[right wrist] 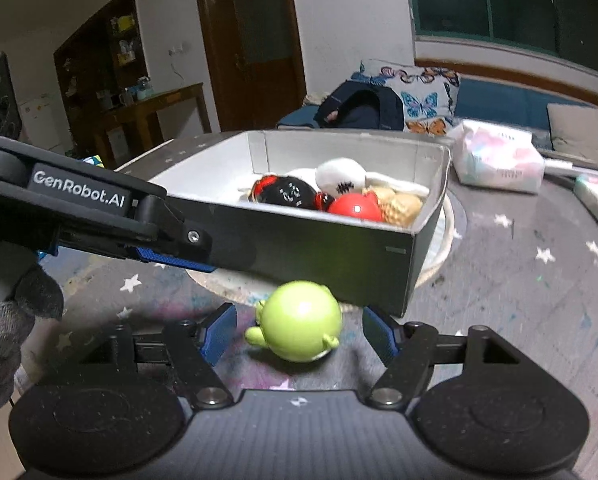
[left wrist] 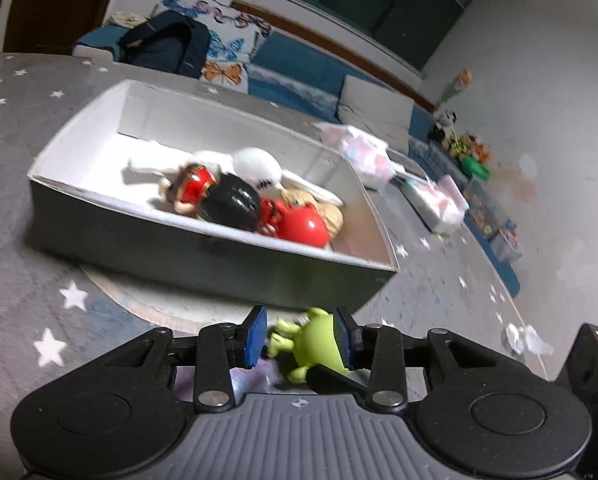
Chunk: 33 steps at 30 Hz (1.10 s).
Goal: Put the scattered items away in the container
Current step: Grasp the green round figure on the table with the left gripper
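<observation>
The left gripper is open, its blue pads parted and holding nothing. In its own view the green toy seems to sit between those pads, at 6 o'clock from the container. The right wrist view corrects this: there the left gripper comes in from 9 o'clock, with its fingertips above the rug and clear of the toy. The toy lies on the rug just beside the container's near wall. A gloved hand shows at 8 o'clock.

The container already holds a black ball figure, a red one and a white plush, heaped toward its 3 o'clock end. The 9 o'clock end is bare, which only the left view shows plainly.

The right gripper is about half open and straddles the green toy. There is a clear gap to each pad, so it grips nothing yet.

Several things could go wrong from here. The toy is round and glossy, so if one pad touches first it will likely roll or squirt out toward 12 o'clock, under the container wall. The pad at 2 o'clock stands near the container's corner and could catch it on closing or lifting, which would shove the light box. Both grippers hover over the same toy and could knock together. The small limbs give a poor hold, so a pinch on one may let the toy swing and drop short of the rim.

Only the right view shows the tissue pack at 2 o'clock squarely.
</observation>
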Tool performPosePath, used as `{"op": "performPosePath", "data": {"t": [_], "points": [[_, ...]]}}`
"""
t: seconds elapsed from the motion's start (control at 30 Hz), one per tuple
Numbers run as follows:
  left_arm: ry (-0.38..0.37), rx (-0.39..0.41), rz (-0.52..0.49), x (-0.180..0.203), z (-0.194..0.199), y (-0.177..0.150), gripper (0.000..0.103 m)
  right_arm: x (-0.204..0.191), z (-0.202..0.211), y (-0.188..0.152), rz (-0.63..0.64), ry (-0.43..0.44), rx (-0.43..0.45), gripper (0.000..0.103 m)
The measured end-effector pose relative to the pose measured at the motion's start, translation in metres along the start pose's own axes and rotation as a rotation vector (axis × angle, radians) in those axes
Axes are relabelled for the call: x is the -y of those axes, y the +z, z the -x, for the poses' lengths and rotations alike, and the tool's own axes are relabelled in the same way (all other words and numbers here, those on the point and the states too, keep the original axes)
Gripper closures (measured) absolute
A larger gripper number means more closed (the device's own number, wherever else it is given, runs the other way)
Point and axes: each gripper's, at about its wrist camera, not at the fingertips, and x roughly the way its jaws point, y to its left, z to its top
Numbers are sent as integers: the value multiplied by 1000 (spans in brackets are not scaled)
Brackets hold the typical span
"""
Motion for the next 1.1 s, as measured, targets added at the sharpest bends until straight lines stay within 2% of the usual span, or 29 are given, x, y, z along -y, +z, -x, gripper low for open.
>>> {"op": "performPosePath", "data": {"t": [0.17,0.47,1.1], "points": [[-4,-31,-18,6,-10,-5,64,5,-7,-3,-43,4,-13,32],[-16,-56,-26,11,-21,-5,64,10,-17,-4,-92,46,-30,43],[-13,-57,-62,18,-21,-10,64,5,-17,-8,-116,38,-27,45]]}}
